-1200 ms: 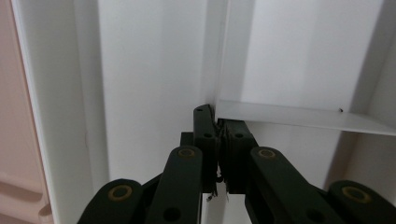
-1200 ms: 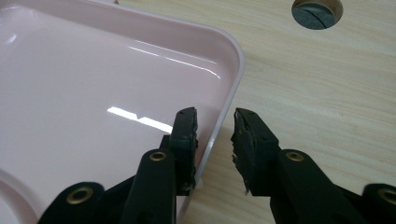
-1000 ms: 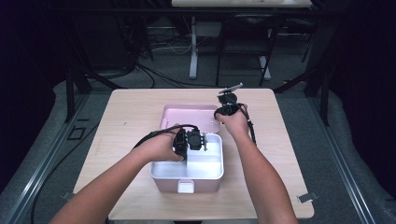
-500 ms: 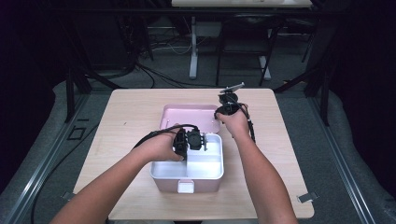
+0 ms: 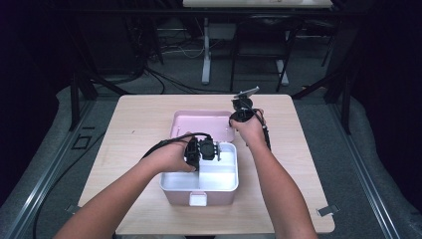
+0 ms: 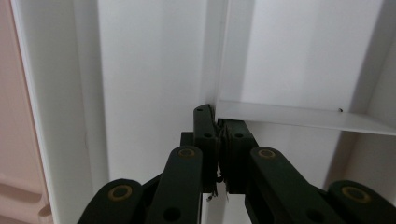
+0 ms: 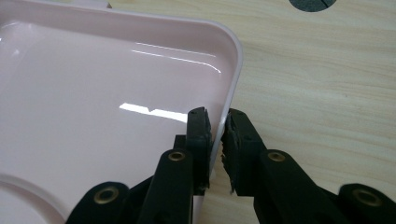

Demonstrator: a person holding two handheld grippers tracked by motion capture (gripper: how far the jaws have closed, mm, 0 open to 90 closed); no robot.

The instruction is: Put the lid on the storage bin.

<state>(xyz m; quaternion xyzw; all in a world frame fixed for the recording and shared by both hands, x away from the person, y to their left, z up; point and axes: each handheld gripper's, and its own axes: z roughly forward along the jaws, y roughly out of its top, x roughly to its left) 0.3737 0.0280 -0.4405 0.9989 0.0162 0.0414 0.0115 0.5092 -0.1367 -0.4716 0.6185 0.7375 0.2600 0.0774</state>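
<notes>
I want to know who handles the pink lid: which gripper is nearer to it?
Right. The right gripper straddles the pink lid's rim; the left gripper is shut on the white box's divider.

High view above table (image 5: 149, 114) looking down, tool views close, sharing pink lid (image 7: 93, 84)

A light wooden bench (image 5: 139, 129) carries a pink box (image 5: 199, 196) with white compartments near its front edge; the pink lid (image 5: 199, 122) lies flat just behind the box.

tabletop (image 5: 139, 124) bare left — box (image 5: 199, 186) central, lid (image 5: 199, 122) behind
</notes>
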